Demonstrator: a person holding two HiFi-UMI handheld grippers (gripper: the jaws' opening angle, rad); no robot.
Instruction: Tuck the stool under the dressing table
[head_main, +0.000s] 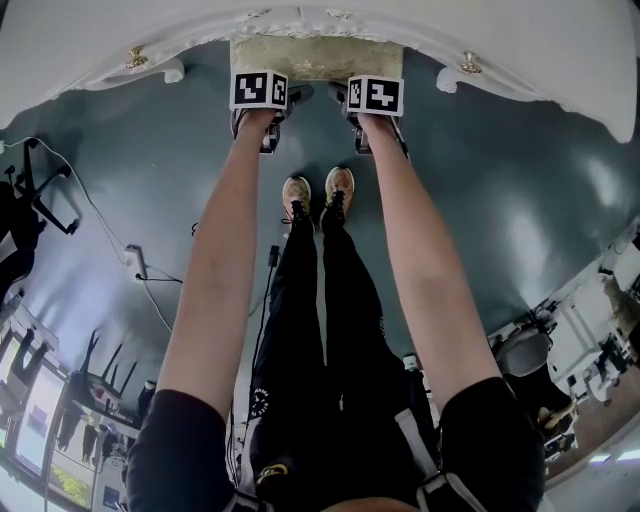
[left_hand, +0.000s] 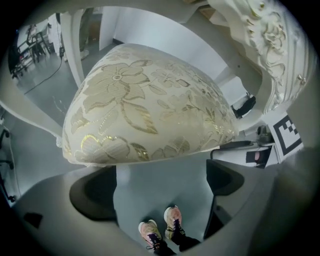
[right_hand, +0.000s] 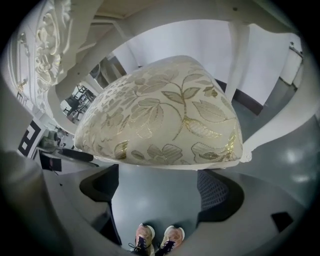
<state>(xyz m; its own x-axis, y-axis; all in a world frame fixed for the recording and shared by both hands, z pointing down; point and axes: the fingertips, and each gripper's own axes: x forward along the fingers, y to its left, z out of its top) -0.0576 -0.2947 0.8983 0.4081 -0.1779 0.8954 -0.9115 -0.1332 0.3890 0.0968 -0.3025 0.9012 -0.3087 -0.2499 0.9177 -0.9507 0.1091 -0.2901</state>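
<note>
The stool (head_main: 315, 55) has a cream seat with a gold flower pattern. It stands at the top middle of the head view, its far part under the white dressing table (head_main: 560, 60). My left gripper (head_main: 280, 115) and right gripper (head_main: 352, 115) sit side by side at the seat's near edge, pointing steeply down. In the left gripper view the seat (left_hand: 150, 100) bulges just beyond the left gripper (left_hand: 160, 175), whose jaws stand wide with only floor between them. The right gripper (right_hand: 160, 182) is likewise open below the seat (right_hand: 165, 110).
The person's shoes (head_main: 318, 195) stand on the grey floor just behind the stool. White table legs (right_hand: 239, 55) flank the seat. Brass drawer knobs (head_main: 135, 58) stick out of the table front. Cables (head_main: 140, 265) and office chairs (head_main: 35, 195) lie to the left.
</note>
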